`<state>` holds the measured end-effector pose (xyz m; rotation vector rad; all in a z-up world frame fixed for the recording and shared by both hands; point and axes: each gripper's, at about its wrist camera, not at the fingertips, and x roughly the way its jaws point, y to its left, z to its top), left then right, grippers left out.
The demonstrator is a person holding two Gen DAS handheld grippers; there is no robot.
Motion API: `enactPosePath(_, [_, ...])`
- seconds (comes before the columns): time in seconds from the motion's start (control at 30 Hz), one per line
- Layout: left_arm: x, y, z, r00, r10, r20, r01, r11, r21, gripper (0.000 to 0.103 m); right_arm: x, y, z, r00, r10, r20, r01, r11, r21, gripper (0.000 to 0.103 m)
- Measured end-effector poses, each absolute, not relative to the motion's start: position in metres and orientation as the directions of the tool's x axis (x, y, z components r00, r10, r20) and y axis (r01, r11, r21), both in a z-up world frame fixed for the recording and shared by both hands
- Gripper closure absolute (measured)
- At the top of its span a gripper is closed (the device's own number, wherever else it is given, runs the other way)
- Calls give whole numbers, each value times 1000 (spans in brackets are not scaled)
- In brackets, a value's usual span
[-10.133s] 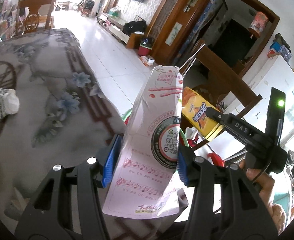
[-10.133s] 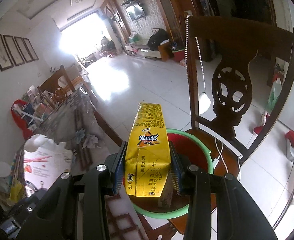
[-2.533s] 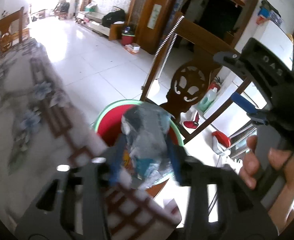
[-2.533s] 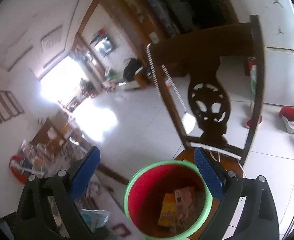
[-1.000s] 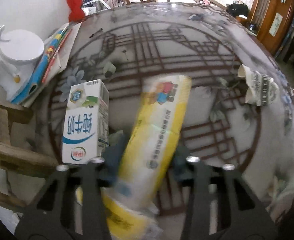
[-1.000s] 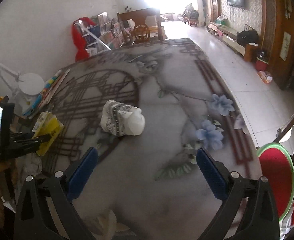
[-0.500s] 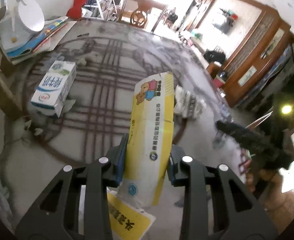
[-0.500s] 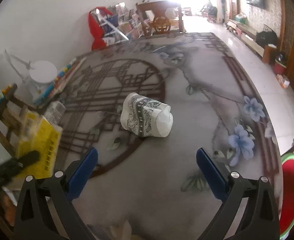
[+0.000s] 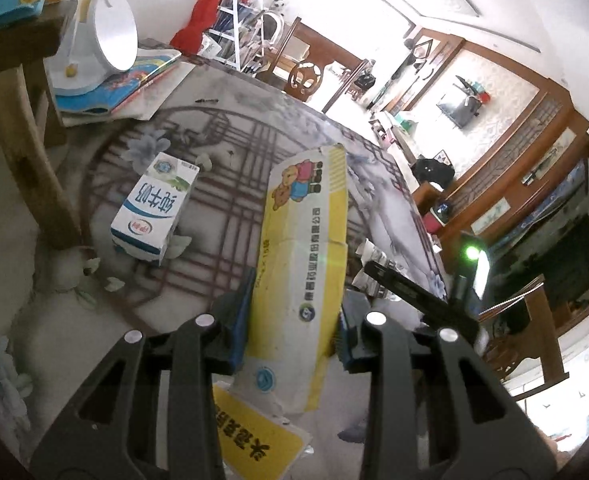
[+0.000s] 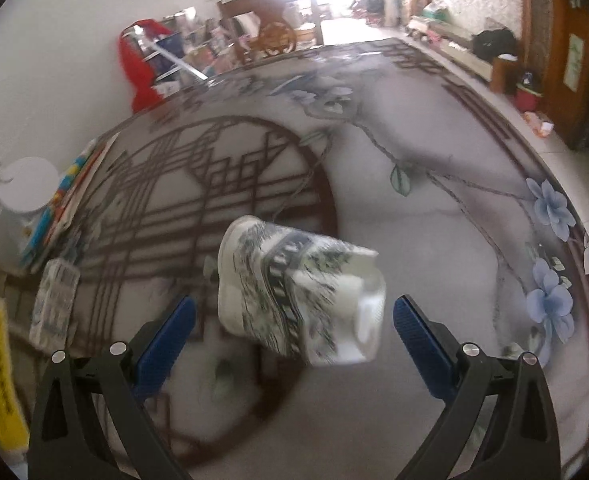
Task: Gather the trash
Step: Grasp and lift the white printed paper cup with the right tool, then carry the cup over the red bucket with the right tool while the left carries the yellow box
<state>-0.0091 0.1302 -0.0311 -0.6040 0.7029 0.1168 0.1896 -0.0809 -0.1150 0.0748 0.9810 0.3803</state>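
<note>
Patterned cloth (image 10: 434, 208), grey with dark lattice lines and blue flowers, covered the table under both grippers, and a bright living room with wooden chairs and a doorway lay beyond it.

The left gripper (image 9: 294, 312) was clamped on a flattened yellow and white carton (image 9: 304, 248), its blue pads pressing the carton's two long edges. The carton stood out ahead of the fingers, its bear print at the far end and its near end hanging below the jaws. Directly beneath the gripper lay a yellow packet (image 9: 254, 436) on the cloth. Ahead and to the left of the gripper, a blue and white milk box (image 9: 154, 212) lay on its side, well apart from the fingers. Farther ahead on the left, a white desk lamp (image 9: 106, 36) stood on a stack of picture books (image 9: 122, 88). To the right of the left gripper, the black body of the other tool showed with a green light.

The right gripper (image 10: 294, 340) had its jaws spread wide, pointing down at the table. A crumpled paper cup (image 10: 298, 292), white with grey-green print, lay on its side between the two blue pads (image 10: 166, 344) and slightly ahead of them, touching neither as far as the blurred view showed. Far to the left of this gripper, the milk box and a yellow edge of the carton were in view.
</note>
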Motion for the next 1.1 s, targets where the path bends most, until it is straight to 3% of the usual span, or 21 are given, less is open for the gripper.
enactPosePath(0.2, [-8,130,-30,767,-116,-631,-281,824,-493,70,195,-60,-116,538,226,-812,-246,964,105,9])
enactPosePath(0.23, [-8,131,-31,767,-117,-631,-280,823,-494,70,195,-60,-117,538,228,-811,-252,962,103,17])
enactPosePath(0.27, [-7,131,-31,767,-120,-630,-279,822,-496,70,195,-58,-117,535,227,-813,-260,961,97,19])
enactPosePath(0.8, [-3,125,-32,763,-128,-634,-258,839,-479,70,131,-107,-52,573,332,-749,-437,897,63,20])
enactPosePath(1.1, [2,107,-34,745,-104,-659,-241,879,-411,70,91,-168,-27,593,336,-732,-426,902,69,20])
